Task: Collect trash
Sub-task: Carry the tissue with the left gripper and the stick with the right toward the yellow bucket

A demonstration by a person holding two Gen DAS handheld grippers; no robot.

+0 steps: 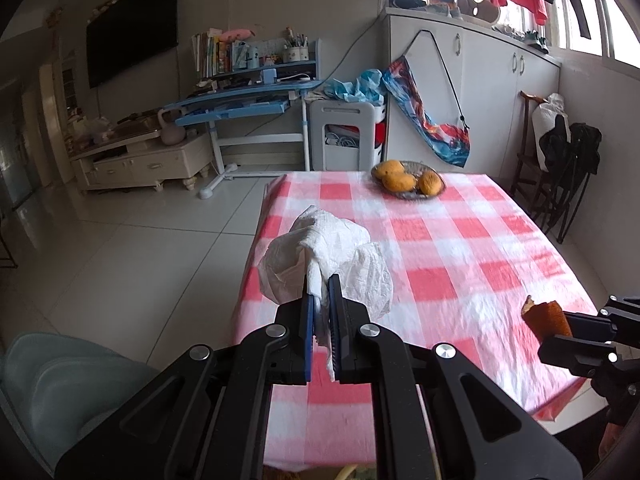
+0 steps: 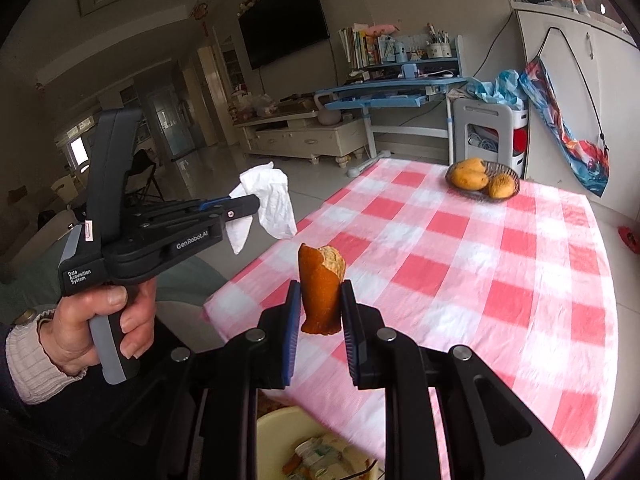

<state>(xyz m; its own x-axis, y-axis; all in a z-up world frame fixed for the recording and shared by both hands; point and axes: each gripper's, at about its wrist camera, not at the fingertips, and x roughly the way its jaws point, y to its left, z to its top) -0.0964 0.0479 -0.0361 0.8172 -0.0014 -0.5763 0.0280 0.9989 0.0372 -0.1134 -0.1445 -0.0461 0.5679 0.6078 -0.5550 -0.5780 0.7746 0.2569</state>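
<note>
My left gripper (image 1: 322, 284) is shut on a crumpled white tissue (image 1: 340, 256), held in the air over the near left part of the table. The right wrist view shows that gripper (image 2: 256, 202) from the side, tissue (image 2: 272, 200) hanging from its tips, with a hand (image 2: 96, 320) on its handle. My right gripper (image 2: 320, 292) is shut on a bitten brown piece of bread (image 2: 320, 292), upright above the table's near edge. That bread (image 1: 546, 318) also shows at the right of the left wrist view. A yellow bin (image 2: 276, 428) with trash inside sits below my right gripper.
The table wears a pink and white checked cloth (image 1: 460, 248). A wire bowl (image 1: 408, 196) of yellow fruit stands at its far end, and is bowl (image 2: 508, 170) in the right wrist view. A pale green chair (image 1: 60, 380) is at near left. A dark chair (image 1: 560, 160) stands right of the table.
</note>
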